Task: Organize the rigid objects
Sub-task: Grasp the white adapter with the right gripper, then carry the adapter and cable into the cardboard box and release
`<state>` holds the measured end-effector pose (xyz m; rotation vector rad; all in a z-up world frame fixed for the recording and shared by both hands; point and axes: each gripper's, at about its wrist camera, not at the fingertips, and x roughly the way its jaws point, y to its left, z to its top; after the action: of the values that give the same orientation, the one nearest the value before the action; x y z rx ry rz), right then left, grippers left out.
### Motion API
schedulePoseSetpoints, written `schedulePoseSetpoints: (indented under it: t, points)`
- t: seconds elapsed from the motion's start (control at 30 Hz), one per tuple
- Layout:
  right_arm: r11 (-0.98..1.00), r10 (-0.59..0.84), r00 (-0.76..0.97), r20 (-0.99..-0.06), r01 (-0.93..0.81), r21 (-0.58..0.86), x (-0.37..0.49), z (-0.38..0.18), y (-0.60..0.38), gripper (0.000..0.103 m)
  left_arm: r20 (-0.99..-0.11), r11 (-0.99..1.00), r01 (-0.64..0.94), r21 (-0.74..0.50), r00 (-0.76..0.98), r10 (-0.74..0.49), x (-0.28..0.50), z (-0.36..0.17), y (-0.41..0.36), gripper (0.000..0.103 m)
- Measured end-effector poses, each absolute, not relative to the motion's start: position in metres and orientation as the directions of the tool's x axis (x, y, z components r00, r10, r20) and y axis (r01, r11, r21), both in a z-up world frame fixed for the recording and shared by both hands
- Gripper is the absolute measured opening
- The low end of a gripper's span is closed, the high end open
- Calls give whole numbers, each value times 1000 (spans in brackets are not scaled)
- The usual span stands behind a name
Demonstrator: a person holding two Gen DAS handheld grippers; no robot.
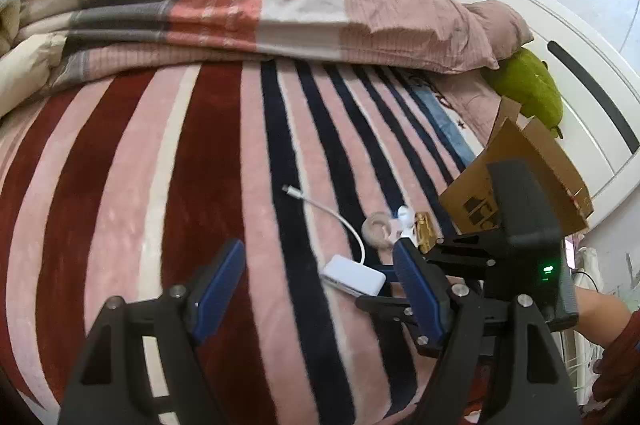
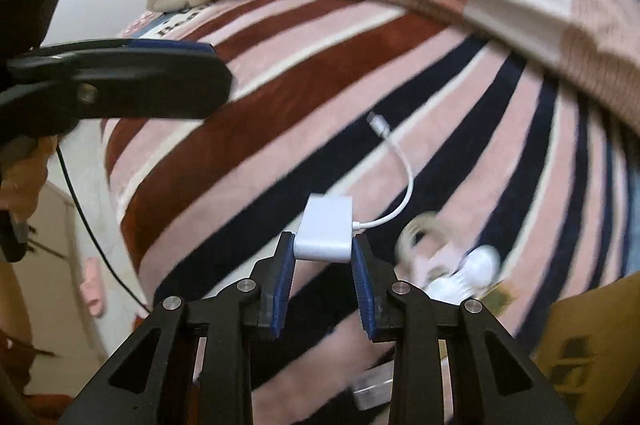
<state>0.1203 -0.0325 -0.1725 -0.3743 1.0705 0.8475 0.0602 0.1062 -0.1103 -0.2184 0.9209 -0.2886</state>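
Black gripper (image 2: 323,245) frames, blue ribbed pads (image 2: 282,285), silver screws.

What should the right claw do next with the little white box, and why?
Probably lift it gently. The right gripper has its pads on both sides of the adapter, which lies on the blanket with its cable trailing. The cardboard box sits nearby, a likely place for it.

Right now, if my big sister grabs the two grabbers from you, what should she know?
Right gripper: pads on both sides of the white adapter; whether they pinch it yet is unclear.
Left gripper: open, holding nothing, above the striped blanket.
The clear ring, white figure and gold piece lie beside the cardboard box.
Nothing visibly boxed yet; all four remain.
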Motion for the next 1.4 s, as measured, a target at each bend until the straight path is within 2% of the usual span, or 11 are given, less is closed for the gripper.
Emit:
schedulePoseSetpoints:
  t: [0.13, 0.27, 0.33, 0.37, 0.53, 0.7, 0.73, 0.8, 0.9, 1.17, 1.4]
  points:
    - [665, 386, 222, -895, -740, 103, 120, -192, -29, 24, -756, 943, 139, -301, 568, -325, 54, -112, 111, 74]
    - [687, 430, 209, -878, -707, 168, 124, -194, -26, 45, -757, 945, 132, -301, 569, -320, 51, -113, 115, 74]
    - [703, 408, 241, -881, -698, 134, 122, -195, -21, 41, -759, 944, 131, -302, 566, -321, 49, -113, 116, 74]
    - [713, 370, 287, -884, -697, 73, 119, -195, -19, 25, -760, 944, 132, -302, 564, -322, 50, -113, 116, 74]
    - [696, 426, 344, -837, -716, 59, 110, -164, -26, 25, -741, 929, 172, -329, 563, -366, 51, -102, 107, 74]
    - [645, 526, 395, -753, -762, 50, 90, -99, -42, 25, -673, 890, 255, -378, 584, -454, 54, -74, 84, 72]
    - [637, 545, 400, -737, -769, 54, 86, -86, -49, 25, -653, 878, 284, -385, 588, -476, 56, -65, 74, 70]
    - [626, 570, 415, -709, -778, 48, 80, -64, -59, 25, -631, 865, 319, -386, 593, -500, 60, -51, 60, 50]
    - [631, 583, 457, -672, -776, 19, 72, -38, -81, 25, -592, 824, 415, -385, 574, -565, 67, -27, 25, 28]
    - [729, 520, 577, -630, -685, -26, 79, -7, -169, 25, -608, 770, 548, -328, 501, -616, 100, 3, -76, 26]
    - [800, 409, 606, -682, -597, -51, 101, -8, -233, 25, -664, 728, 600, -332, 399, -632, 133, -10, -145, 26]
